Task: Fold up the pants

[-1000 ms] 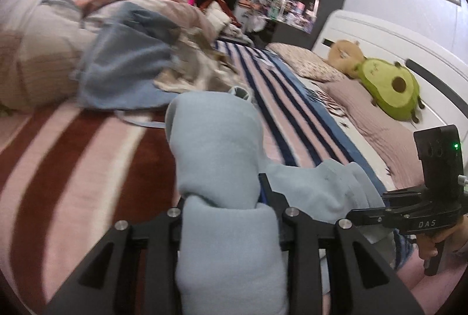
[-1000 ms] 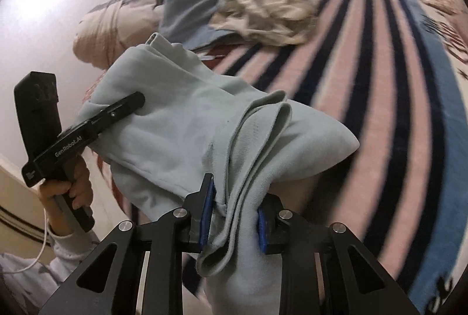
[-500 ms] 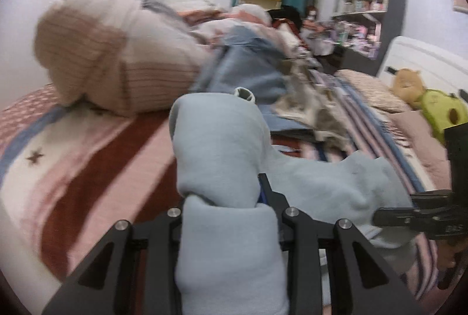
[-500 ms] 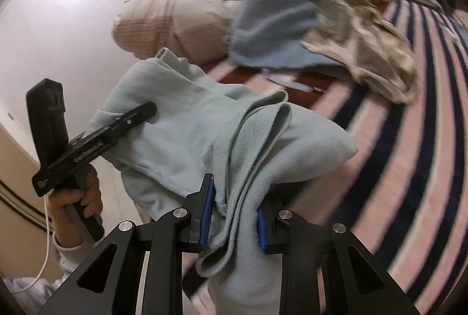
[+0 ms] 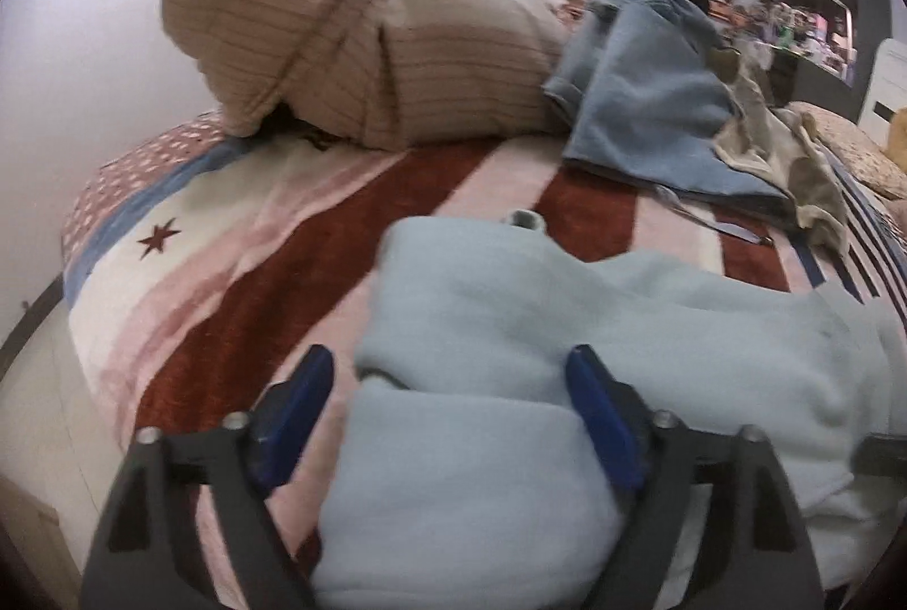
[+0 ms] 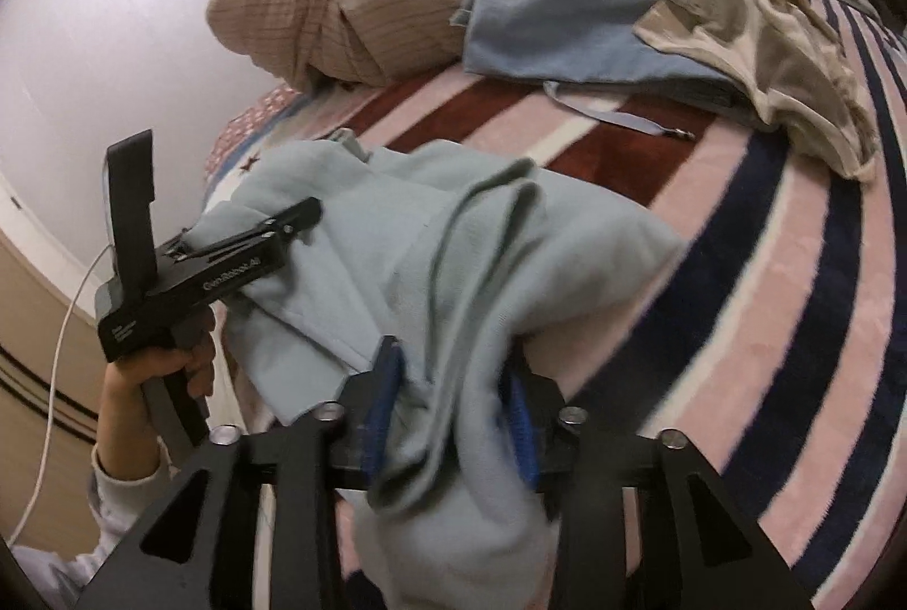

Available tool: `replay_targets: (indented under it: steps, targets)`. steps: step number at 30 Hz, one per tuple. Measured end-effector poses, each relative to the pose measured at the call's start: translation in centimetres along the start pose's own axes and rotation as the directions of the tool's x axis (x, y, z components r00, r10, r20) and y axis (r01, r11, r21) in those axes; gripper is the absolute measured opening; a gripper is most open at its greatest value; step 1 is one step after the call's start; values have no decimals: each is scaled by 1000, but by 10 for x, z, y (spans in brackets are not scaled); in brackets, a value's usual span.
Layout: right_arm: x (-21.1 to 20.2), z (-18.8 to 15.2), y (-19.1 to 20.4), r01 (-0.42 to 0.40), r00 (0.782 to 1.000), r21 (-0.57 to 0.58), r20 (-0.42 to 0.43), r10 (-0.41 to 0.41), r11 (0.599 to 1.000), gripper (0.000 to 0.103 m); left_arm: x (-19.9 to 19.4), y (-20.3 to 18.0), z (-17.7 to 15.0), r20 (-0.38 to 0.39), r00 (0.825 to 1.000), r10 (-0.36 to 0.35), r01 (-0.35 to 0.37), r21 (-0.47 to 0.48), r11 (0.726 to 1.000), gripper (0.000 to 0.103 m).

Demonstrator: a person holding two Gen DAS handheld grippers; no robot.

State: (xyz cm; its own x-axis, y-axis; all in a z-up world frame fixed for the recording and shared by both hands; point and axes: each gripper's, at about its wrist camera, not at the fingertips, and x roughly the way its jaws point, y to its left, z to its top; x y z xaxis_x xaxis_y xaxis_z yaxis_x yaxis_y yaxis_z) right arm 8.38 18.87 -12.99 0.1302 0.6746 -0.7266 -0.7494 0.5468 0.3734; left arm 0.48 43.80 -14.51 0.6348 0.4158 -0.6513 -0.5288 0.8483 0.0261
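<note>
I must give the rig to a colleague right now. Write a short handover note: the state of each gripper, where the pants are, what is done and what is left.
Left gripper: jaws opening, pads clear of the light blue pants, which lie between them.
Right gripper: jaws opening, bunched pant fabric between them.
Pants: in a loose heap on the striped blanket near the bed's edge, in front of the blue garment and the rolled quilt.
Done: pants brought onto the bed.
Left: spread them flat and make the folds; no neat fold is visible yet.
</note>
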Motion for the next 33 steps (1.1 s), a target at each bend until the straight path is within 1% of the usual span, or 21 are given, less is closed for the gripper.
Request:
replay_targets:
  steps: [1,2,3,5,8,11,13,15,16,19,21,23,24,25,26,28,30,32,33]
  targets:
    - [-2,-1,-3,3,1000,8,-2,-3,1000,49,0,2,-1,-7,1000,-8,8,-15,1000,83]
    - [-5,-2,-7,6,1000,17,-3,-6,1000,51,-1,3,-1,-9,1000,-9,8,-22,1000,83]
    - [-8,-3,-9,9,1000,21,-4,-8,1000,52,-2,4,-1,-9,1000,-5,4,-25,1000,84]
    - [-15,-4,-11,20,1000,17,-5,-20,1000,52,-10,2,-2,6,1000,25,-25,-20,999,84]
    - [-25,-6,-12,38,999,8,-1,-38,999,53,-27,1,0,52,996,67,-66,-17,998,89]
    - [-38,-10,-11,38,999,10,10,-38,999,58,-51,1,2,118,991,70,-67,-31,997,93]
    - [-48,-13,-10,37,999,13,19,-37,999,59,-65,-1,3,138,989,59,-54,-42,998,93]
    - [-59,-18,-12,35,999,22,21,-36,999,60,-80,-7,3,148,989,13,-5,-55,998,93]
    - [-65,-22,-13,35,999,28,19,-35,999,62,-90,-14,2,156,987,-25,35,-61,998,93]
    - [-87,-36,-17,50,998,33,21,-51,998,70,-114,-39,1,176,979,-107,115,-36,993,94]
    - [-107,-48,-21,73,997,30,30,-74,997,73,-134,-63,0,197,968,-155,159,-4,987,94]
    - [-133,-61,-27,99,994,32,51,-100,995,74,-156,-90,-1,227,951,-211,213,17,977,97]
    - [-144,-65,-29,111,992,35,62,-113,993,76,-165,-102,-2,239,941,-238,239,26,971,101]
    - [-157,-71,-31,127,988,41,78,-130,991,80,-180,-120,-4,258,925,-279,277,42,960,101]
    - [-173,-77,-34,147,984,52,99,-151,988,81,-189,-131,-5,268,916,-299,296,54,954,101]
    - [-204,-90,-40,190,970,68,143,-198,979,88,-211,-161,-7,283,897,-340,330,84,940,102]
    - [-237,-104,-43,252,947,70,185,-261,965,94,-228,-184,-11,296,887,-354,337,108,935,102]
    - [-269,-122,-43,325,916,61,228,-331,944,98,-245,-209,-17,305,880,-364,336,141,931,102]
    - [-280,-129,-43,350,902,55,248,-353,935,100,-251,-217,-20,306,880,-365,333,151,931,102]
